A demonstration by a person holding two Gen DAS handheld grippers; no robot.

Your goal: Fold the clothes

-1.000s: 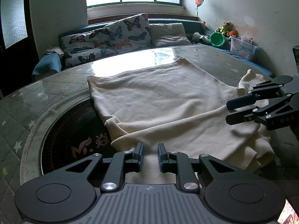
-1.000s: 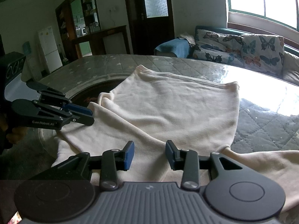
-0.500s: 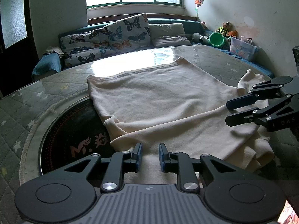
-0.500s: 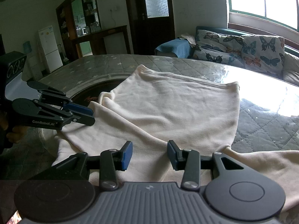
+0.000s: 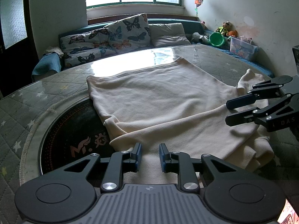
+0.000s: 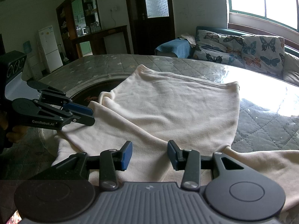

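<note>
a: how were the tongs?
b: the left gripper [image 5: 149, 155] had its jaws a little apart, nothing pinched. the right gripper [image 6: 149, 155] stood wider apart, also holding nothing.
a: and the garment?
b: the cream garment [image 5: 168, 104] lay spread on the quilted table [image 5: 28, 108], just under both grippers, one sleeve trailing off right.

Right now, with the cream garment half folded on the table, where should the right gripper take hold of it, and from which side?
Probably the sleeve trailing off to the right of the right gripper, near its free end. It lies flat and single-layered on the table, clear of the garment body, so a low approach from the near edge could pinch it and carry it across.
</note>
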